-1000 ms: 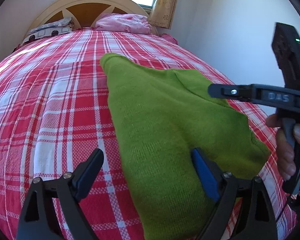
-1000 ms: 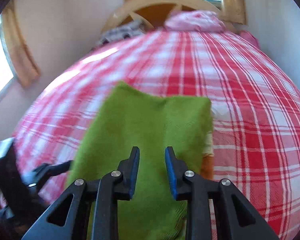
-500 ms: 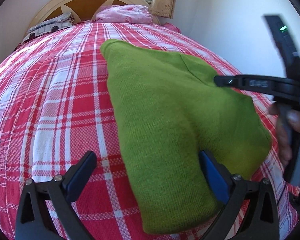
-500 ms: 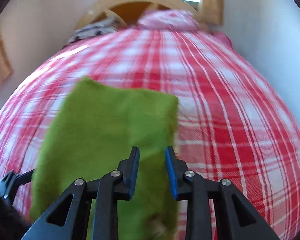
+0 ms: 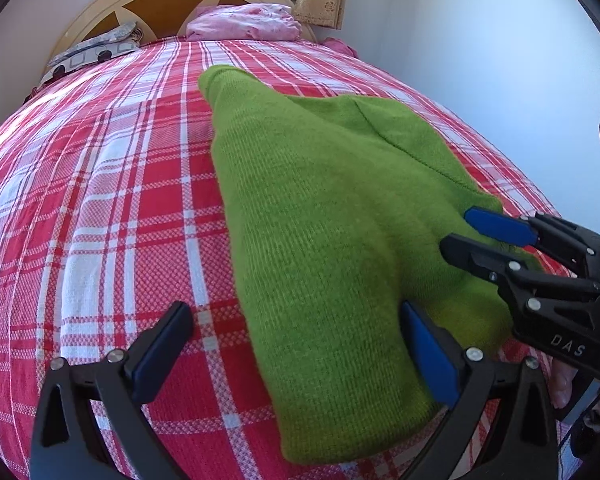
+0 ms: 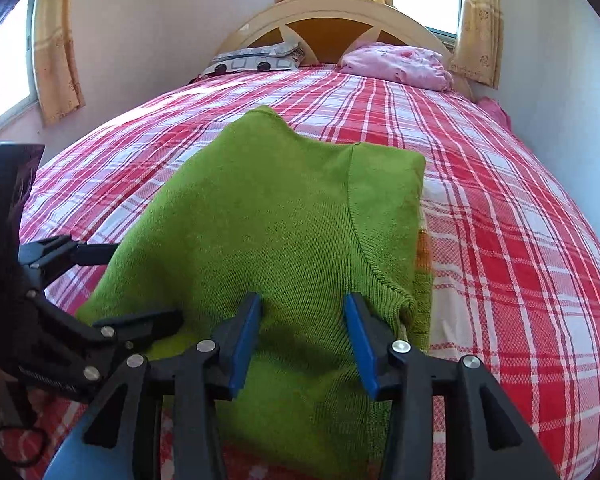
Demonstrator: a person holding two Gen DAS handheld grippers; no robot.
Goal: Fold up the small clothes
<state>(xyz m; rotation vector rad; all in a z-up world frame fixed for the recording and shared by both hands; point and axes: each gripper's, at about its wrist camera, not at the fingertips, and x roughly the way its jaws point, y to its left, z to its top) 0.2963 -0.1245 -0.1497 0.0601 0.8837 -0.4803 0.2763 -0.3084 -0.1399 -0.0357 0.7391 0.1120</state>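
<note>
Right now the green knit sweater point(image 5: 332, 216) lies folded on the red-and-white plaid bed point(image 5: 99, 208), running from the near edge at about 5 o'clock in the left wrist view up toward 12 o'clock, where its narrow end points at the headboard point(image 5: 167, 4). The left tongs point(image 5: 295, 344) stand spread wide: the dark finger hangs over bare plaid at 7 o'clock, the blue-padded one over the sweater's near edge at 5 o'clock, nothing pinched between them. Over at 3 o'clock the right tongs point(image 5: 458, 230) reach in sideways across the sweater's right edge, a hand point(image 5: 562, 380) just showing under the handle.

From the right wrist view, the right tongs point(image 6: 302, 320) are opening, blue pads parted, with the knit lying below and between them but not gripped. The left tongs point(image 6: 139, 284) show at 8 o'clock against the sweater's left edge. A seam curves down the sweater point(image 6: 283, 216) toward 5 o'clock, and an orange scrap point(image 6: 423, 250) peeks out at its right side. A pink bundle point(image 6: 396, 62) and a patterned pillow point(image 6: 255, 58) sit up at 12 o'clock.
</note>
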